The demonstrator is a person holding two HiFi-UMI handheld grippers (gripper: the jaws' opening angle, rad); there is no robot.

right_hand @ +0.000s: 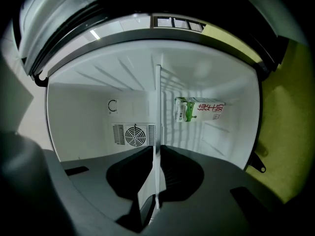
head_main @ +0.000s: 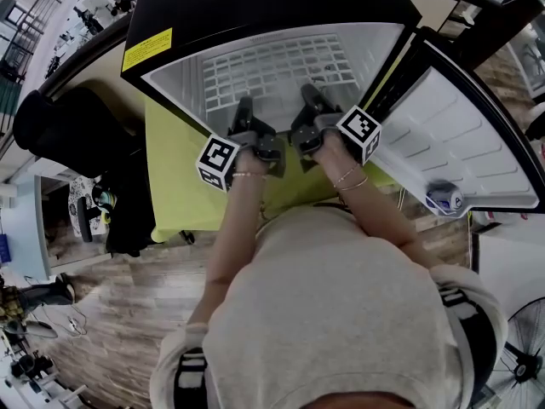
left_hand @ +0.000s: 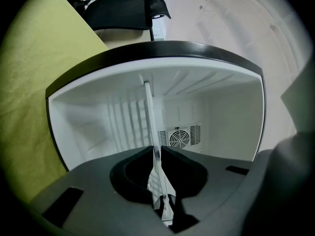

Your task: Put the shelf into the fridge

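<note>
Left hand-held gripper (head_main: 246,113) is clenched on the front edge of the shelf (head_main: 277,71), at about 11 o'clock from the person's chest. In the left gripper view the white wire shelf runs edge-on between the jaws toward the back wall and its fan grille (left_hand: 179,137). The shelf is largely inside the open fridge (head_main: 255,7), which stands on the bench (head_main: 183,186) under a yellow-green cloth. Whether its sides already sit on the wall ribs can't be told.

Right hand-held gripper (head_main: 309,100), at 12 o'clock and just beside the left one, is also clamped on the same front edge. A milk carton (right_hand: 199,109) sits at 1 o'clock from its jaws in the right gripper view. The door (head_main: 464,143) hangs open at 2 o'clock with a can (head_main: 444,198) in its bin.

Likely step: sliding the shelf home. Both ends should stay level, both side edges should line up with the same rib pair, and both arms should push evenly so the shelf doesn't skew or jam. It should also stay clear of the carton.
</note>
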